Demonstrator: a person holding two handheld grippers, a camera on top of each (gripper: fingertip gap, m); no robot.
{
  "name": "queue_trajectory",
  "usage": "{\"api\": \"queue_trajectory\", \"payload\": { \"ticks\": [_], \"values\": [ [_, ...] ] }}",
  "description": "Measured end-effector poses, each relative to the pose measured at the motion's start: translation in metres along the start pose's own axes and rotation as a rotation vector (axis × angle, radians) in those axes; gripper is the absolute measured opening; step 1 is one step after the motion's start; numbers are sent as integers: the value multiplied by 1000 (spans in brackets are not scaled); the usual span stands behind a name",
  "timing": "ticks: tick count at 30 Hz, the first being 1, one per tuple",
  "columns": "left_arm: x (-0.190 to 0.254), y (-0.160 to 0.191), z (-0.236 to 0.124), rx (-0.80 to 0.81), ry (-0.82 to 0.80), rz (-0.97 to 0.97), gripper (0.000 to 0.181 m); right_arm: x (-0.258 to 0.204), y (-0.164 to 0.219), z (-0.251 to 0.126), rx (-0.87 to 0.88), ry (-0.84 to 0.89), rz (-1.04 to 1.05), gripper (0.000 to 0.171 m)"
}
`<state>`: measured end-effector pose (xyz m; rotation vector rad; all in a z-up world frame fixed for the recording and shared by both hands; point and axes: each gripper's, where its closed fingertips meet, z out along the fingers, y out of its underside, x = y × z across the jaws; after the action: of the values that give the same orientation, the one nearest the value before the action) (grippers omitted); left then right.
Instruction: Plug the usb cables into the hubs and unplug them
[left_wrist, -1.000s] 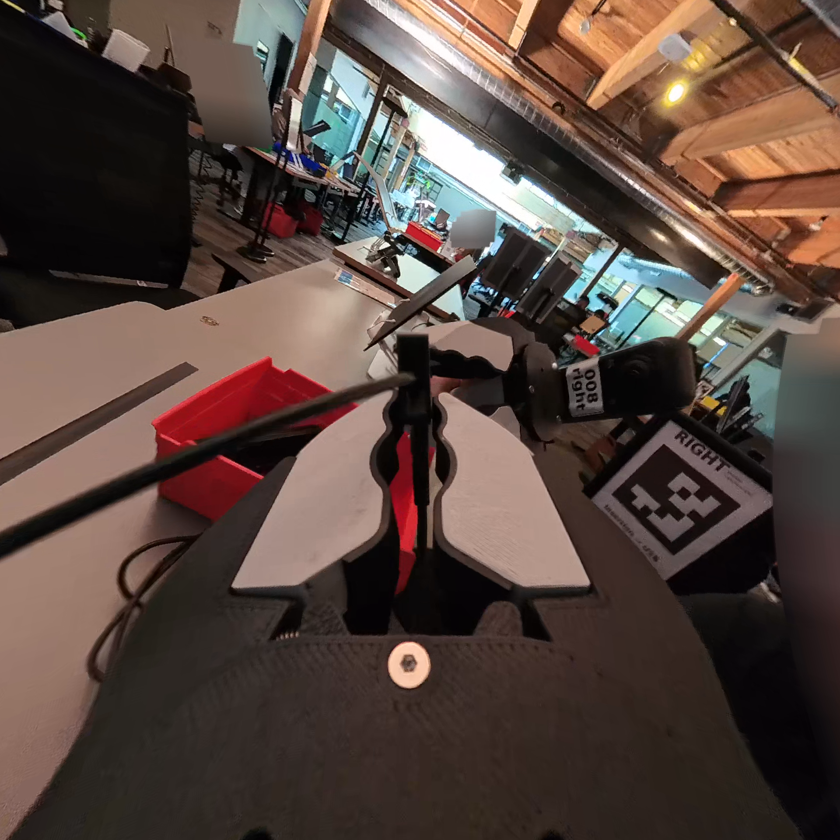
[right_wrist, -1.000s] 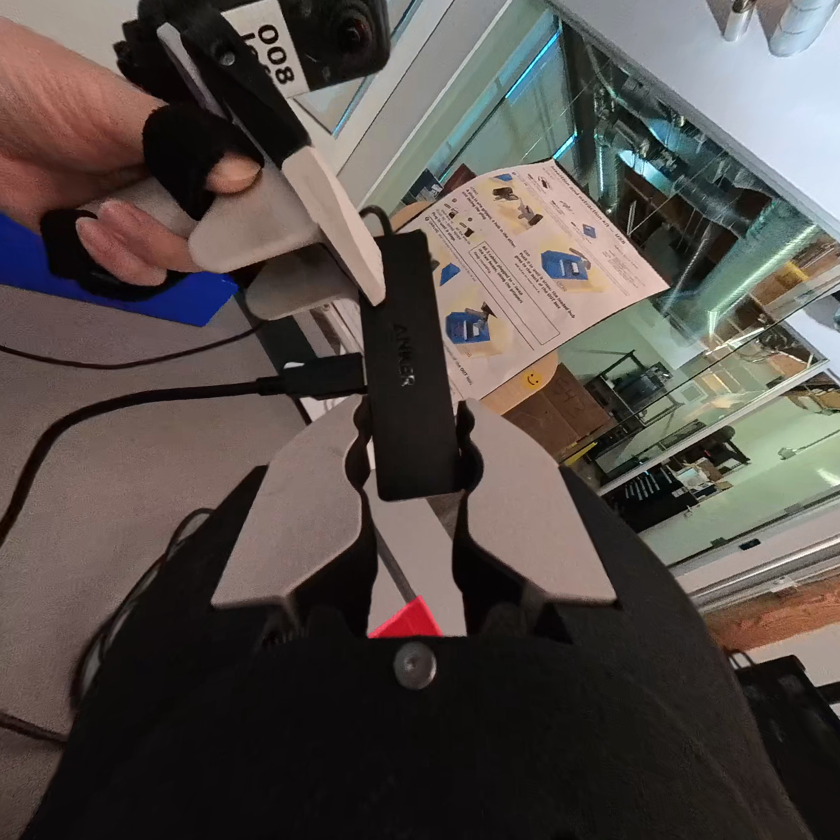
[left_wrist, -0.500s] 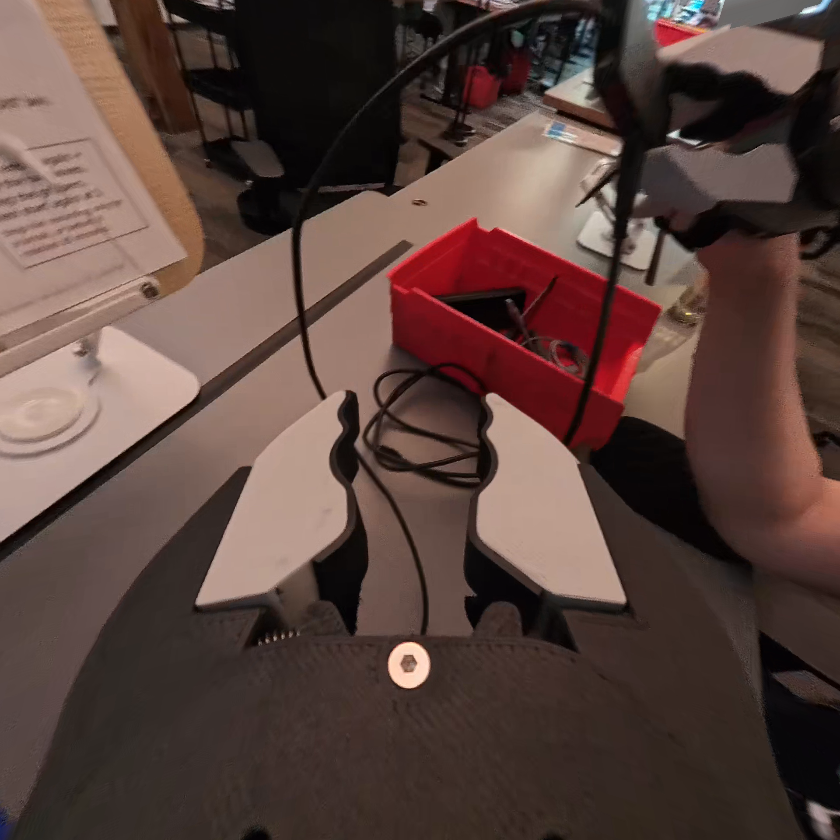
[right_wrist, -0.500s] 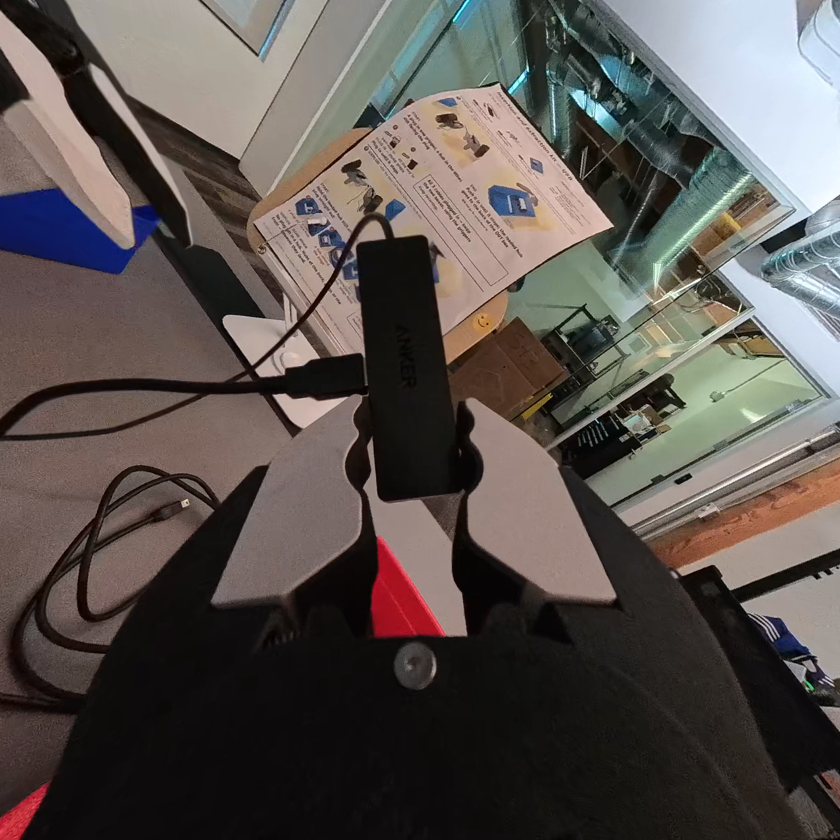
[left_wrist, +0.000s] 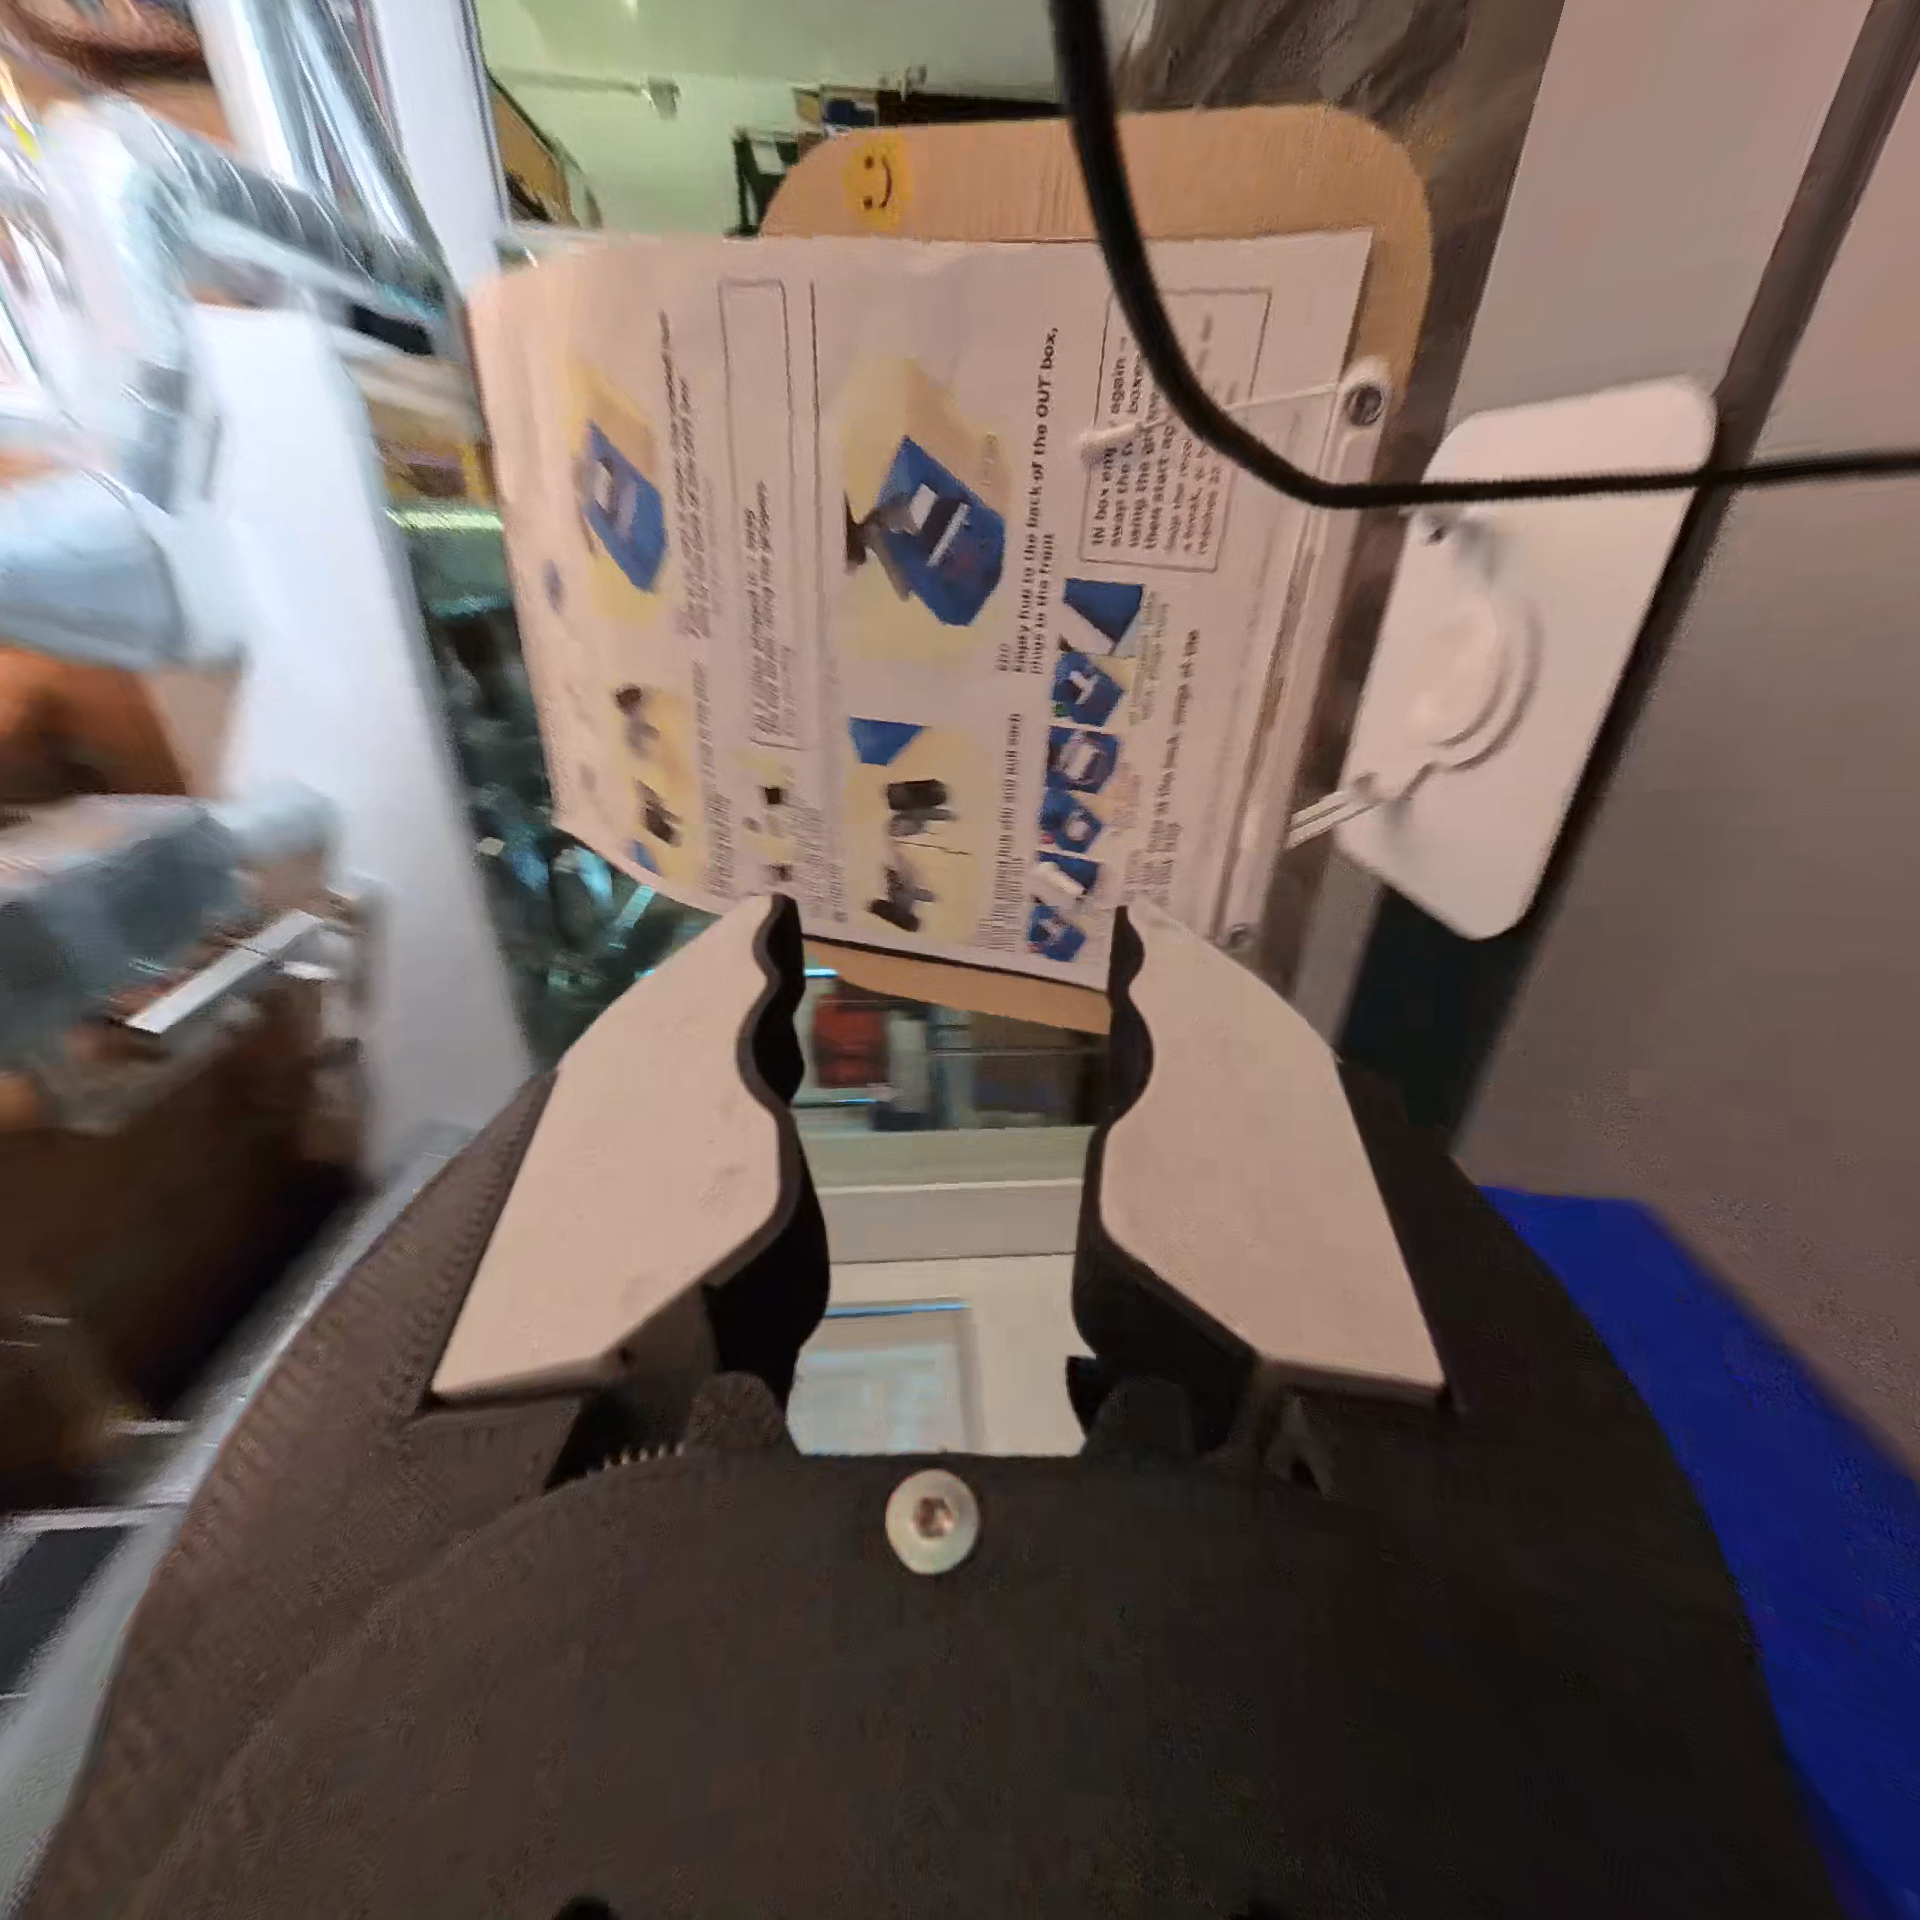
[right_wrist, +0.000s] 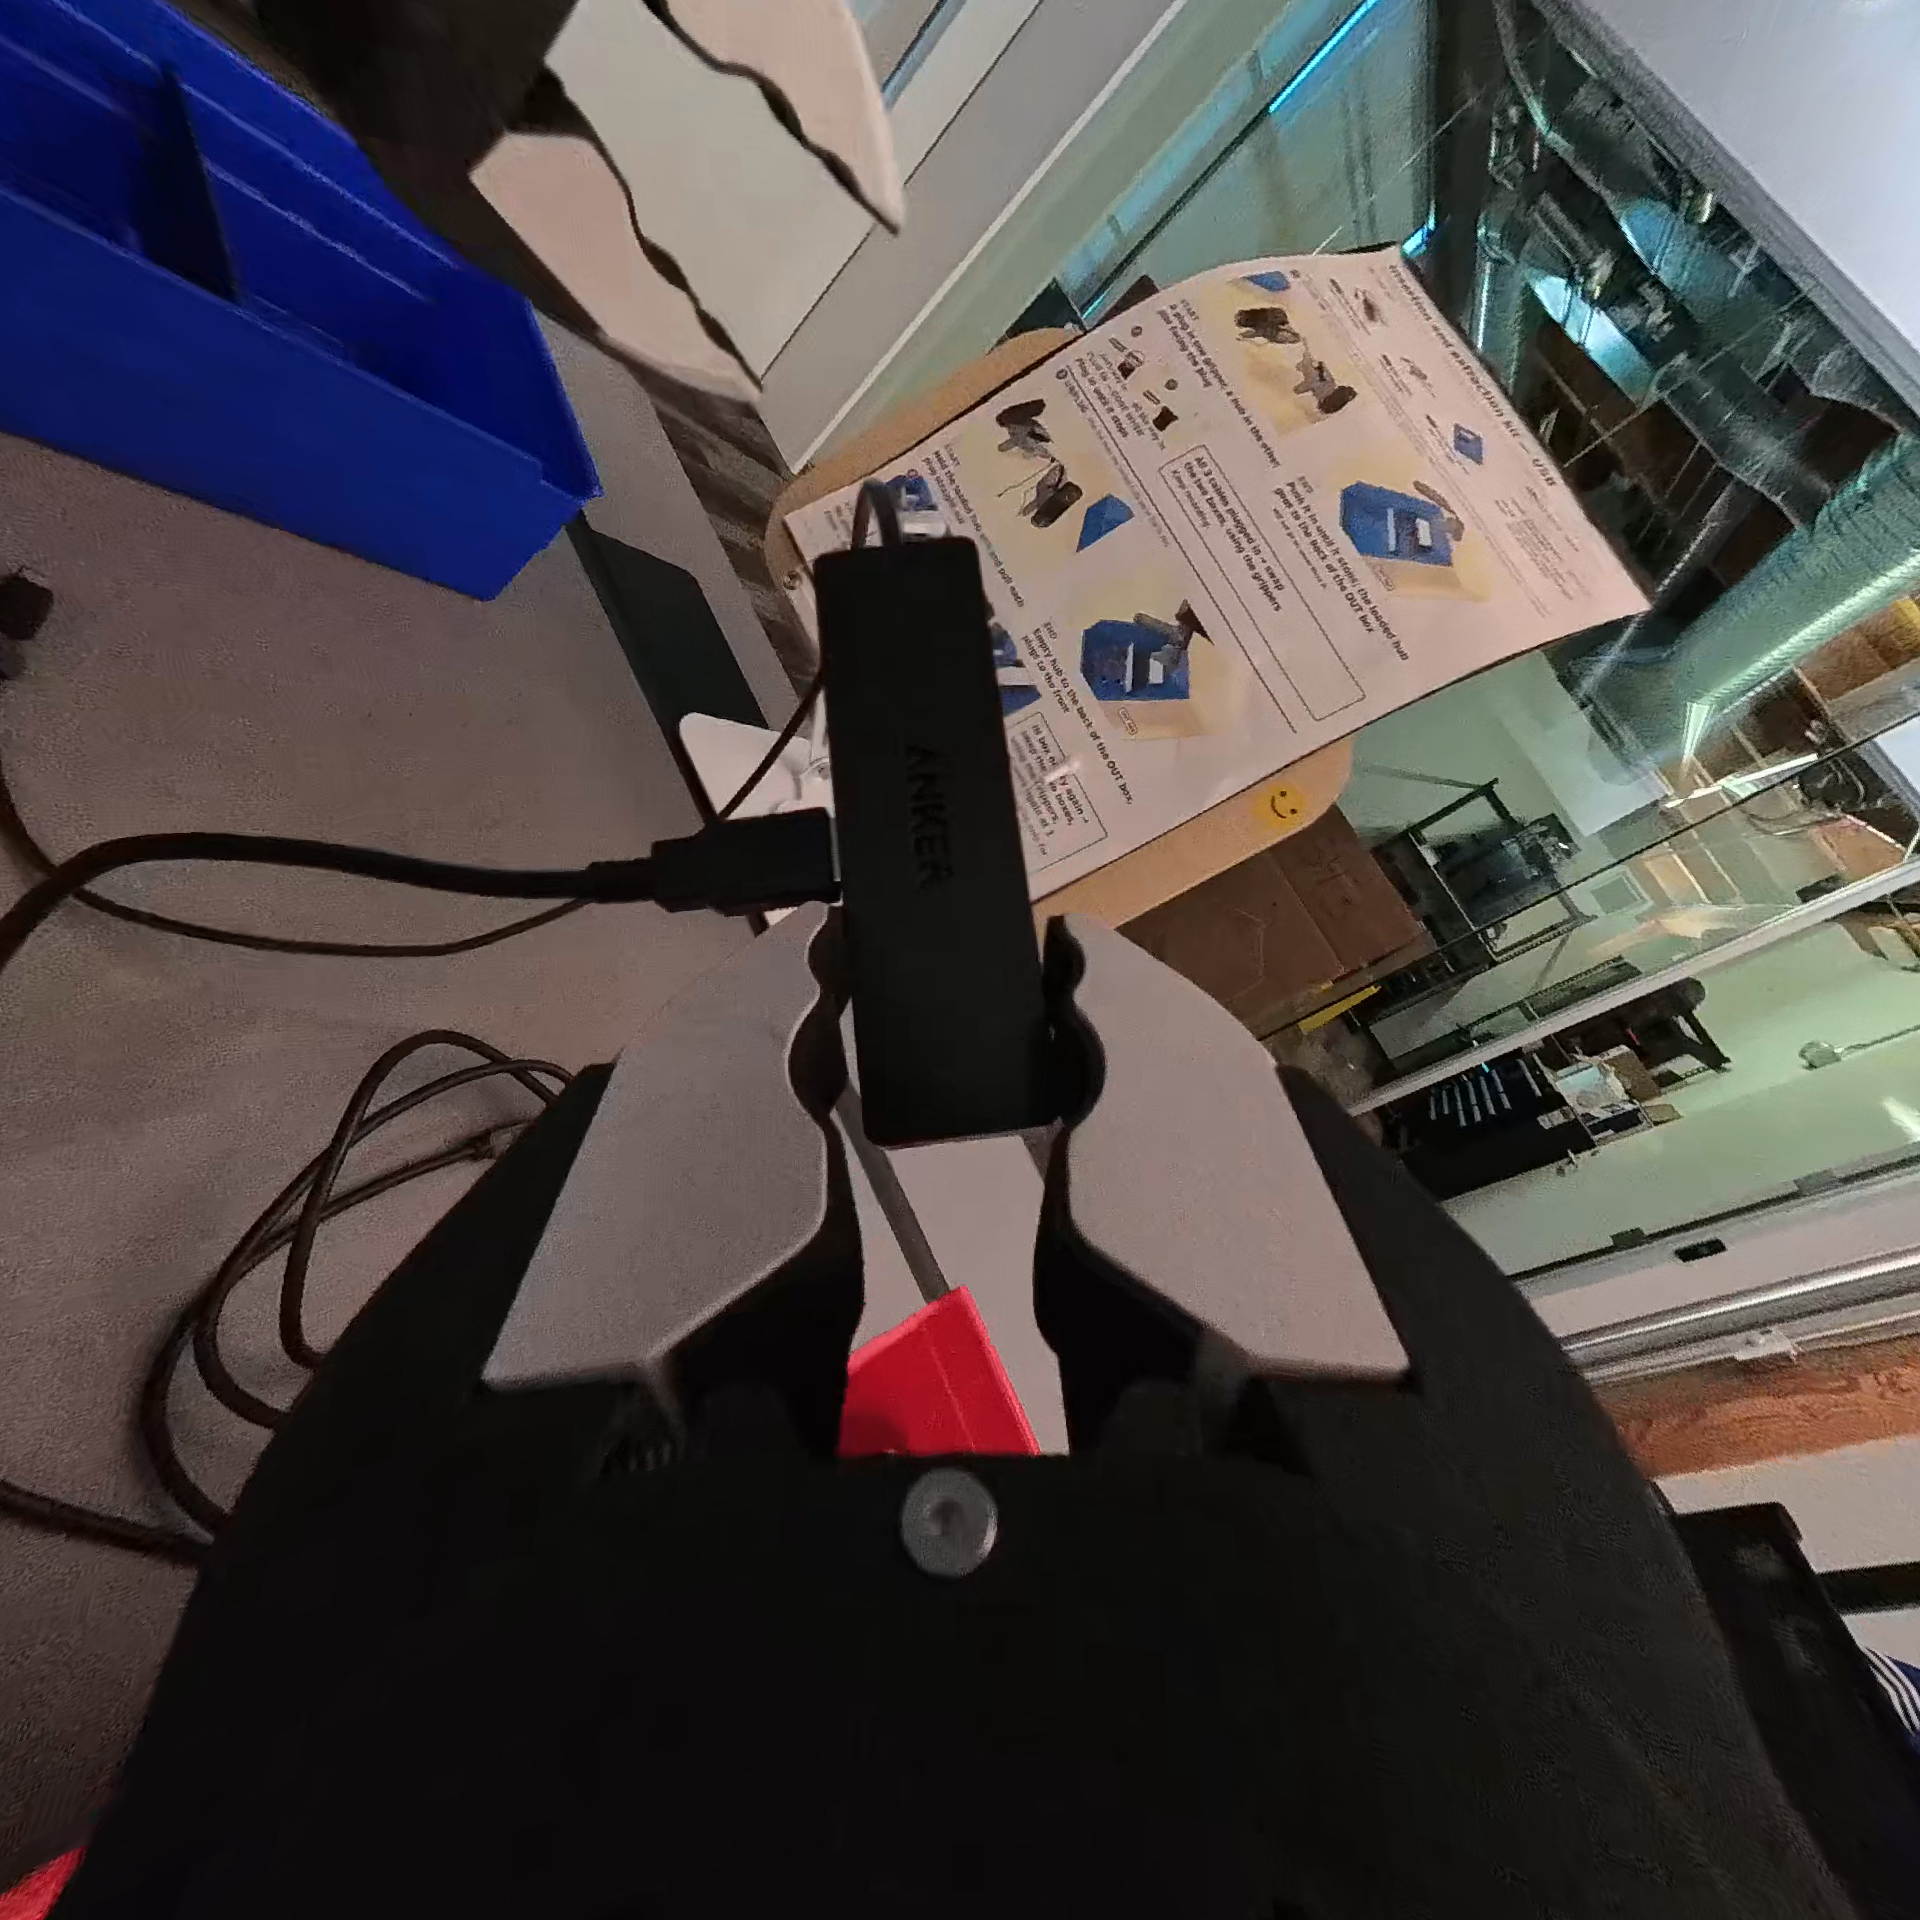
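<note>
My right gripper (right_wrist: 940, 966) is shut on the lower end of a black USB hub (right_wrist: 920, 821), held upright above the table. A black USB cable (right_wrist: 332, 883) is plugged into the hub's left side by its plug (right_wrist: 743, 868). The hub's own thin cord leaves its top end. My left gripper (left_wrist: 951, 935) is open and empty, held in the air facing the instruction sheet (left_wrist: 914, 582). A black cable (left_wrist: 1153, 343) hangs across the upper right of the left wrist view. The left gripper's grey fingers (right_wrist: 717, 135) show at the top of the right wrist view.
A blue bin (right_wrist: 260, 343) sits at the table's far left; its edge shows in the left wrist view (left_wrist: 1725, 1455). A red bin (right_wrist: 935, 1371) lies below the hub. A loose cable coil (right_wrist: 312, 1226) lies on the grey table (right_wrist: 312, 727). The sheet's white stand base (left_wrist: 1507, 665) is at right. Some 20 centimeters of space lies between my two pairs of fingers.
My left gripper has let go of the hub's top, opened, and swung from the red bin round to face the instruction sheet. The right gripper keeps its hold on the hub.
</note>
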<state>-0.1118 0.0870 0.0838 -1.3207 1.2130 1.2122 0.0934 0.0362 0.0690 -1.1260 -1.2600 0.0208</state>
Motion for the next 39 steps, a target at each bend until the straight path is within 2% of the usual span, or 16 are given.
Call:
{"api": "queue_trajectory", "payload": {
  "ticks": [5,13,15,18,20,22,24,26,29,32,37,39],
  "values": [
    [-8,-5,-4,-26,-59,216,57,-4,4,4,9,-23,9,36],
    [1,-21,-12,48,-37,218,58,-10,4,10,12,-45,-6,36],
    [8,-23,-15,75,28,121,59,-14,2,12,29,-67,3,37],
    [22,-37,-32,195,270,-252,64,-23,-11,13,134,-143,72,36],
    [19,-52,-52,352,412,-530,66,-29,-21,10,225,-214,140,37],
    [8,-66,-75,576,508,-761,71,-36,-30,7,294,-296,209,36],
    [0,-78,-99,782,567,-897,76,-44,-38,4,353,-392,271,36],
    [6,-87,-113,870,624,-904,82,-55,-44,1,391,-495,313,37],
    [22,-96,-121,886,664,-835,88,-67,-47,1,402,-590,345,36],
    [27,-96,-129,911,659,-782,82,-72,-35,8,324,-600,340,36],
    [49,-107,-127,953,830,-820,76,-88,-30,16,270,-665,326,36],
    [61,-115,-127,982,896,-811,63,-96,-30,19,248,-696,313,36]
  ]
}}
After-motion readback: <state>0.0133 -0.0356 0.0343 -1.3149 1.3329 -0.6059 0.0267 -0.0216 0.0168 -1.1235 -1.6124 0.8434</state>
